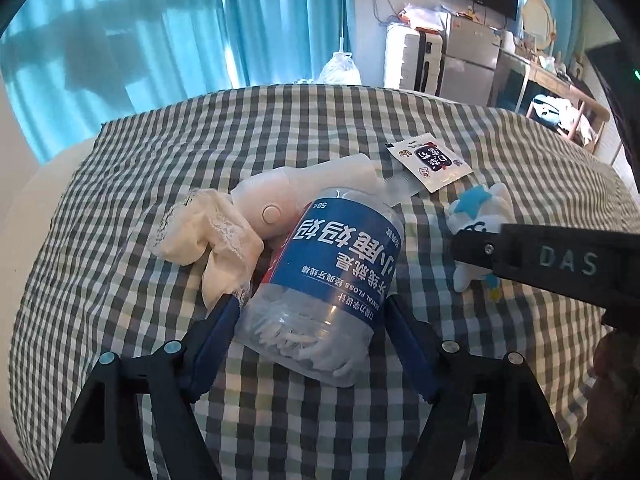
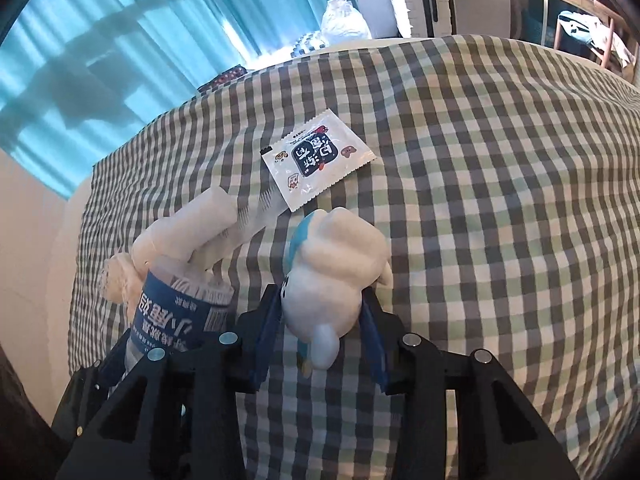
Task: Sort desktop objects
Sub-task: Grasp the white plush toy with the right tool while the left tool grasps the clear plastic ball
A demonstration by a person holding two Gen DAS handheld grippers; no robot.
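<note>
Gripping floss jar [image 1: 336,280] in left claw [image 1: 312,300], plush toy [image 2: 336,280] in right claw [image 2: 324,312], both near on checkered counter [image 2: 500,200]. Risk: smooth jar slipping, dragging lace cloth [image 1: 212,236]; soft toy squirming loose.

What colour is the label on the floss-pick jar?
Dark blue with white lettering, on the floss-pick jar; clearest in the left wrist view.

Floss jar [image 1: 332,276] left of plush toy [image 1: 480,220], sachet [image 1: 428,160] probably behind
</note>
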